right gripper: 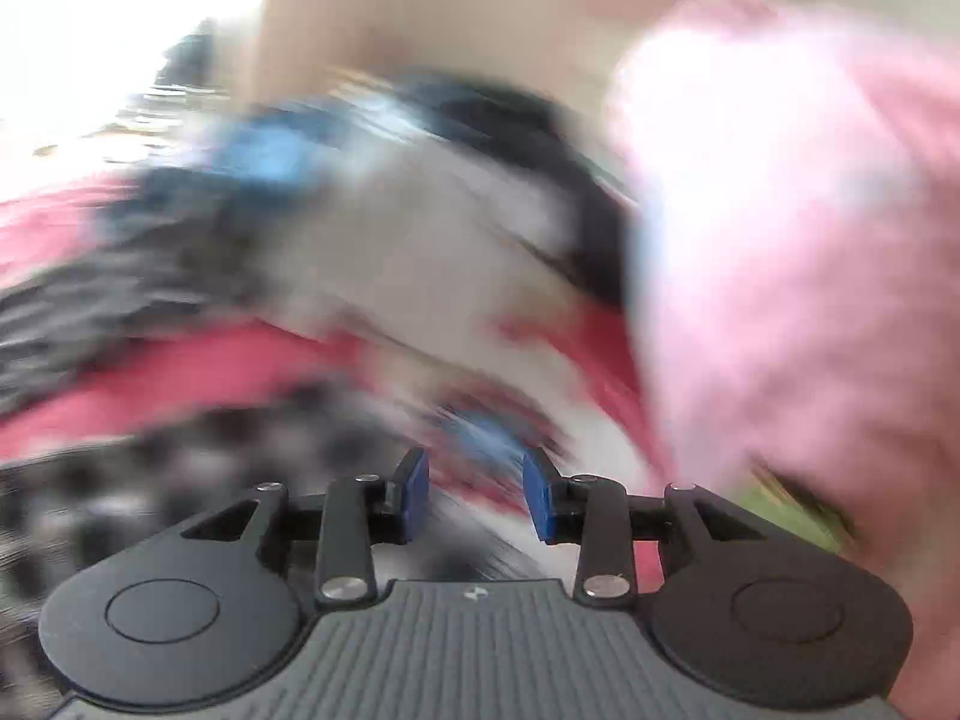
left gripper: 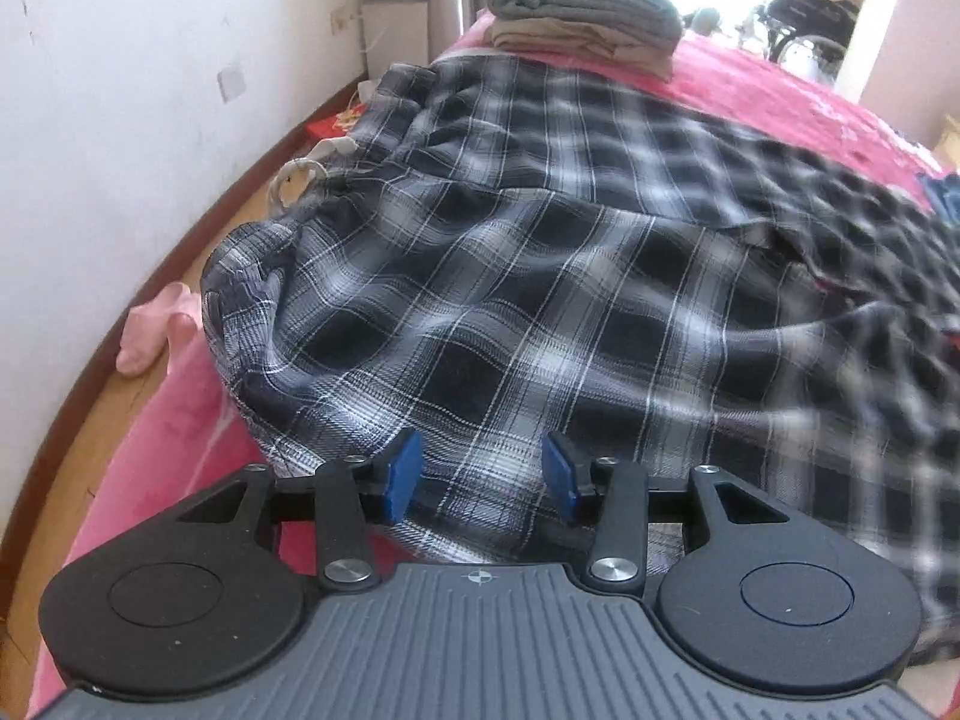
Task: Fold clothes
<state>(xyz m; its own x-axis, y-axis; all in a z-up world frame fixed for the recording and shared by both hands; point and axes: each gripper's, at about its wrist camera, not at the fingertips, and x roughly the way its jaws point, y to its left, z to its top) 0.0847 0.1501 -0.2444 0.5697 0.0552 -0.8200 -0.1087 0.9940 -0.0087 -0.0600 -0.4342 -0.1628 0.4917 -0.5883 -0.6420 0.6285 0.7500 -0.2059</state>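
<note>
A black, grey and white plaid garment (left gripper: 540, 276) lies spread and rumpled across the red bed cover (left gripper: 750, 78). My left gripper (left gripper: 483, 474) hovers just above its near edge, open, blue pads (left gripper: 403, 474) apart with plaid cloth showing between them but not pinched. The right wrist view is heavily motion-blurred. My right gripper (right gripper: 476, 495) is open there, with nothing clearly held between its fingers. Blurred plaid cloth (right gripper: 180, 480) shows at lower left, and a mixed heap of blue, grey and black clothes (right gripper: 372, 198) lies beyond.
A folded stack of grey and tan clothes (left gripper: 582, 18) sits at the bed's far end. A pink item (left gripper: 156, 330) lies on the wooden floor by the white wall. A large pink blurred mass (right gripper: 798, 240) fills the right of the right wrist view.
</note>
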